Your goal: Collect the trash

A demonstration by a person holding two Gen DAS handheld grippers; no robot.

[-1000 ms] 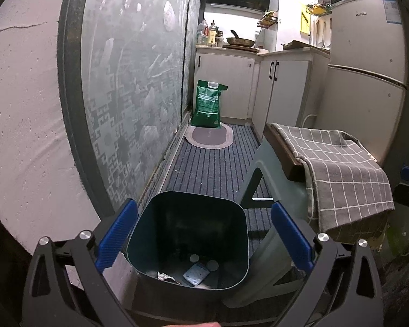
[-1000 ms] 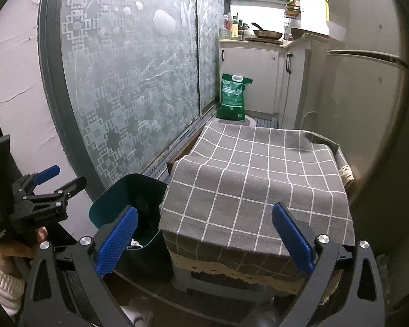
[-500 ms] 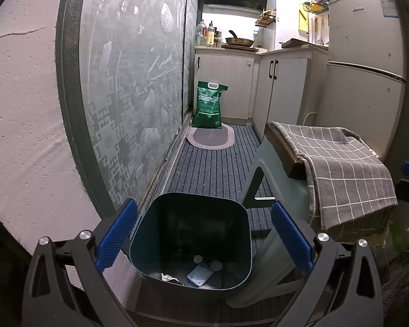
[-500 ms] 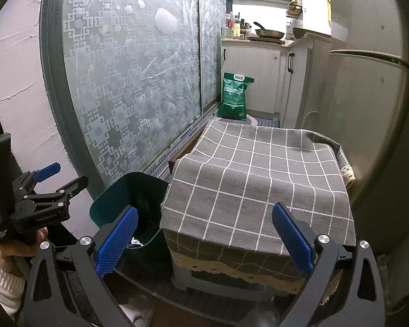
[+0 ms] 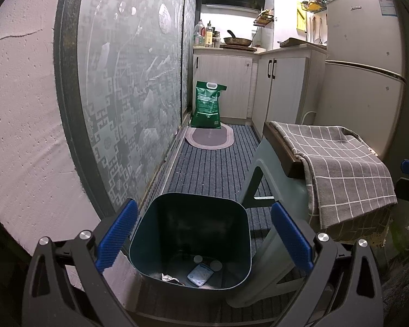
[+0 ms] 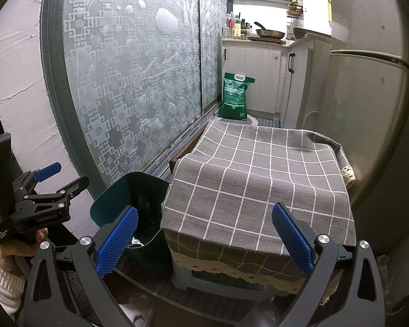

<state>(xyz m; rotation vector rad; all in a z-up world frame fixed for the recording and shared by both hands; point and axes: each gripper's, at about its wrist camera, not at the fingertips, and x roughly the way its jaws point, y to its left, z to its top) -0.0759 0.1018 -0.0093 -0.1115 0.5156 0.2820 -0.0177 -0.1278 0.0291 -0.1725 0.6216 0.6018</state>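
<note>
A dark teal trash bin (image 5: 191, 218) stands on the striped floor mat, right below my left gripper (image 5: 204, 238), which is open and holds nothing. At the bin's bottom lie a crumpled wrapper (image 5: 167, 277) and a small blue packet (image 5: 200, 274). In the right wrist view the bin (image 6: 122, 193) sits left of a stool under a grey checked cloth (image 6: 259, 185). My right gripper (image 6: 204, 241) hangs open and empty over the cloth's near edge. A hand holds the left gripper (image 6: 49, 188) at the far left.
A patterned frosted glass door (image 5: 133, 87) runs along the left wall. A green bag (image 5: 207, 105) and an oval mat (image 5: 210, 137) lie at the far end by white cabinets (image 5: 280, 87). A fridge (image 5: 365, 62) stands to the right.
The left gripper has lifted and drawn back a little, so the bin sits lower in its view. The right gripper has barely shifted. Both stay open.
</note>
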